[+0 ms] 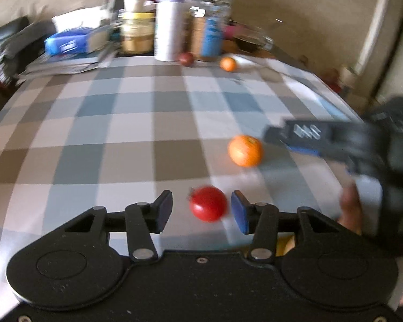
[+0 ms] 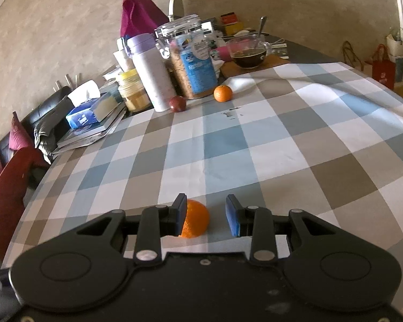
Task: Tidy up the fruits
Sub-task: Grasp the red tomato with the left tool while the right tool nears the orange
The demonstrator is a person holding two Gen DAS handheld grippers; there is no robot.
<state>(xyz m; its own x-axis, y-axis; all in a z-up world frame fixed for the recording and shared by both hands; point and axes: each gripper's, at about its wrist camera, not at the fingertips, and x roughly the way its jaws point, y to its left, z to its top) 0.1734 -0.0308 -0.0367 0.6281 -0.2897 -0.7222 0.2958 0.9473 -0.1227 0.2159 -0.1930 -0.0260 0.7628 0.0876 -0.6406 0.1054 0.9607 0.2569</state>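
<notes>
My left gripper (image 1: 201,212) stands apart around the round red tomato (image 1: 208,207), untouched; the nearer orange mandarin (image 2: 194,222) sits between my right gripper's (image 2: 206,214) open jaws near the checked table's (image 2: 255,145) near edge.

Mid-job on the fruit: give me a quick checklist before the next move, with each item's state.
1. Left hand-held gripper open around the red fruit: ok; pads apart from it.
2. Right hand-held gripper open: ok.
3. Near orange centred between right fingers: not ok; it sits against the left finger.
4. Far orange and dark red fruit uncollected by the jars: ok.
5. Grippers apart from each other: ok in left view.
6. Destination for fruit: cannot tell.
</notes>
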